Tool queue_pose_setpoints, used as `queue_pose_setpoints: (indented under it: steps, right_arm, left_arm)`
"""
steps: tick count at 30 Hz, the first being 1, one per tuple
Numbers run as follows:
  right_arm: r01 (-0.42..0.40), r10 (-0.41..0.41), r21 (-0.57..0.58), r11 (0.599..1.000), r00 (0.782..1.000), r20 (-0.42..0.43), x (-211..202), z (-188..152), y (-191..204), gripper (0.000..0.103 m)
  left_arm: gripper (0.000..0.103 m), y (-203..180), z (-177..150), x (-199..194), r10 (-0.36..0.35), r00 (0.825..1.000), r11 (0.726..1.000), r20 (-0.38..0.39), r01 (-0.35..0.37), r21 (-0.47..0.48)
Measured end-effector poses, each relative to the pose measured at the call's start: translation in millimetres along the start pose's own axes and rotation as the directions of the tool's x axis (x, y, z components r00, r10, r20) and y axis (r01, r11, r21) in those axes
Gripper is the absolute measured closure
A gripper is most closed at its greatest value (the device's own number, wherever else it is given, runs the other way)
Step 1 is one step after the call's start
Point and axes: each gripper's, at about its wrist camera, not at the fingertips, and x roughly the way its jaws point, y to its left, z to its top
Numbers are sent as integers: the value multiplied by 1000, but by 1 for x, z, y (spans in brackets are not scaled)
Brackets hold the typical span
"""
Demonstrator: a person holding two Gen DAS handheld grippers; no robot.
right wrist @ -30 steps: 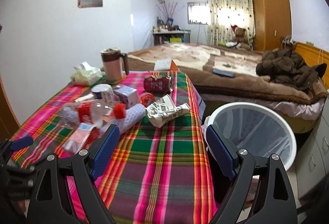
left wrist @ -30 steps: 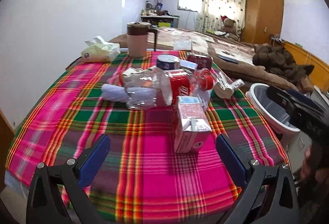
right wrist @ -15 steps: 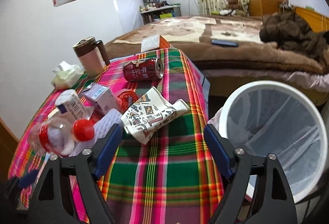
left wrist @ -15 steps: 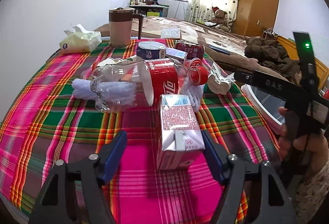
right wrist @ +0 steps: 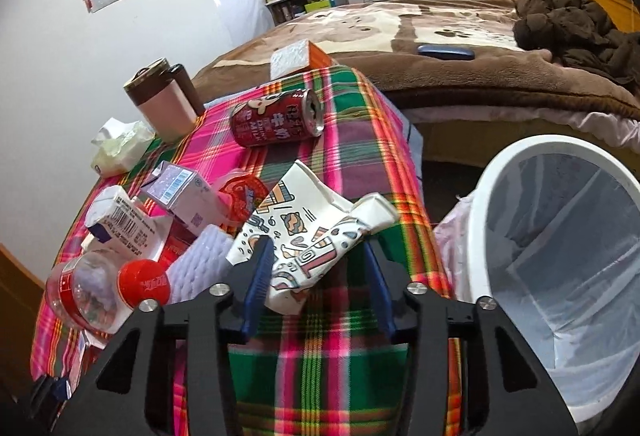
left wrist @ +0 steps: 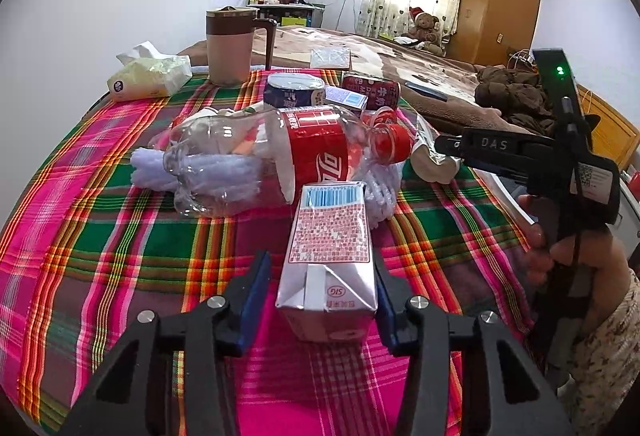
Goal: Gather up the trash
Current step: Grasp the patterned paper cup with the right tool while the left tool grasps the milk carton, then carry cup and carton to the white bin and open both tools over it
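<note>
A red-and-silver drink carton (left wrist: 330, 256) lies on the plaid tablecloth (left wrist: 120, 236). My left gripper (left wrist: 322, 278) straddles its near end, jaws closing; a thin gap shows at the left pad. A crumpled patterned paper cup (right wrist: 308, 236) lies near the table's right edge. It sits between the closing jaws of my right gripper (right wrist: 318, 270), and the right pad stands clear of it. A white bin (right wrist: 500, 172) with a clear liner stands beside the table, to the right of the cup.
Behind the carton lie a clear cola bottle (left wrist: 312, 152), a white ribbed roll (left wrist: 208, 172), small cartons and a red can (right wrist: 276, 120). A mug (left wrist: 230, 44) and a tissue pack (left wrist: 148, 76) stand at the far edge. A bed (right wrist: 440, 36) is beyond.
Both grippers moved forward and down and their jaws narrowed. The left now straddles the drink carton, the right straddles the crumpled paper cup.
</note>
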Motion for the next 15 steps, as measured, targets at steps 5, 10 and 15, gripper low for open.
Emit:
queue_pose_setpoints:
  steps: [5, 10, 15]
  right_arm:
    - [-10, 10, 12, 1000, 1000, 8, -1, -1, -1, 81]
    - [-22, 22, -3, 1000, 999, 29, -8, -3, 1, 83]
    - [-5, 7, -26, 1000, 998, 67, -17, -5, 4, 83]
  left_arm:
    - [63, 1, 1, 1, -17, 1000, 1000, -9, 17, -1]
    - [64, 2, 1, -1, -21, 1000, 1000, -2, 21, -10]
    - [64, 3, -1, -8, -24, 1000, 1000, 10, 24, -12]
